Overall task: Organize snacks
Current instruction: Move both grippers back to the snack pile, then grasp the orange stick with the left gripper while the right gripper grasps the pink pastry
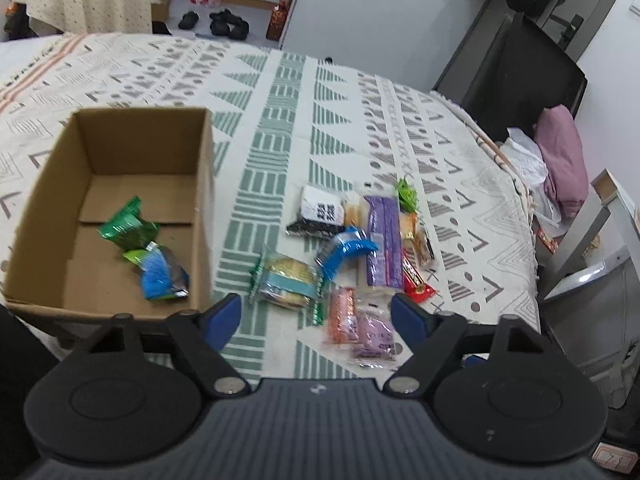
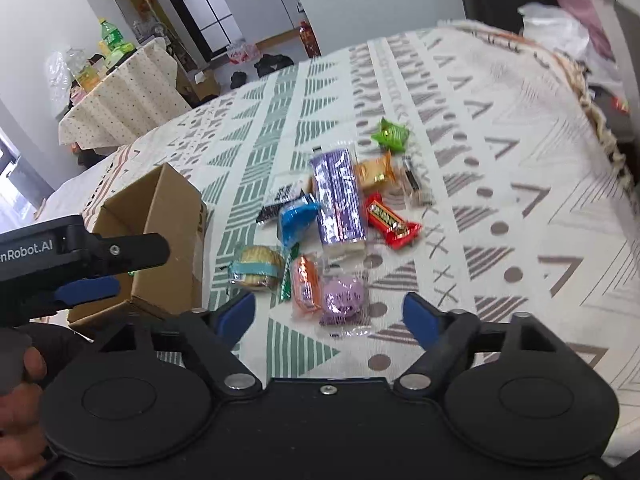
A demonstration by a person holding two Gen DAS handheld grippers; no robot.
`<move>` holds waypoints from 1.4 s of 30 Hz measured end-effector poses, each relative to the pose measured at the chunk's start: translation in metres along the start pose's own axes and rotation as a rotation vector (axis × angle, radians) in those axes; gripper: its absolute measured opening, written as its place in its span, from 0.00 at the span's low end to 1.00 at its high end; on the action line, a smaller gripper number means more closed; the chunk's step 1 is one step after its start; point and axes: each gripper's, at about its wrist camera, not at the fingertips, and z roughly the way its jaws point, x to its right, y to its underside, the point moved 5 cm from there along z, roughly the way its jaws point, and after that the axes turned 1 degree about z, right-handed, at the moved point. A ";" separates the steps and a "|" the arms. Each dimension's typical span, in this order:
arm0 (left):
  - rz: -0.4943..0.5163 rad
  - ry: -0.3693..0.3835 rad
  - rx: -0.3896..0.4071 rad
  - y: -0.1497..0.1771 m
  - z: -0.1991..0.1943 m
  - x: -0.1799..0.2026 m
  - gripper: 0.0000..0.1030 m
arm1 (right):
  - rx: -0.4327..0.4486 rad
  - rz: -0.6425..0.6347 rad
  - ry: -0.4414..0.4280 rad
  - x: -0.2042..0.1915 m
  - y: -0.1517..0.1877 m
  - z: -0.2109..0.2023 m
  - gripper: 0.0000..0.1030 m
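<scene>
Patterned bedspread [image 1: 280,92]; dark shoes [image 1: 228,22], perhaps; pink pillow [image 1: 560,152]; bottles [image 2: 114,42].

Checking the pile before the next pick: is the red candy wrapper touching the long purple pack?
Cannot tell. In the right wrist view the red candy wrapper sits tight against the long purple pack; no gap shows, but overlap could hide one.

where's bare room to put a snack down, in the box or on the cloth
Free: the box floor behind and left of its two packets, and the cloth beyond the box. Crowded: the snack pile right of the box, where wrappers touch and overlap.
</scene>
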 end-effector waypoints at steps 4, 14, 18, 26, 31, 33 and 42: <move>-0.009 0.018 -0.044 0.005 0.018 0.006 0.60 | -0.018 0.014 -0.015 0.005 0.001 0.007 0.68; -0.034 0.021 -0.127 0.012 0.065 0.015 0.43 | -0.085 0.082 -0.038 0.021 -0.001 0.038 0.50; -0.039 0.014 -0.155 0.012 0.082 0.017 0.42 | -0.110 0.074 -0.028 0.023 -0.001 0.052 0.47; -0.049 -0.005 -0.207 0.015 0.112 0.017 0.42 | -0.157 0.108 -0.046 0.030 -0.001 0.072 0.45; -0.057 -0.012 -0.223 0.019 0.126 0.017 0.42 | -0.188 0.098 -0.046 0.029 0.001 0.083 0.45; -0.066 -0.013 -0.223 0.019 0.129 0.015 0.41 | -0.191 0.090 -0.046 0.028 0.002 0.085 0.45; -0.090 0.000 -0.230 0.018 0.128 0.009 0.19 | -0.184 0.061 -0.059 0.021 0.002 0.091 0.27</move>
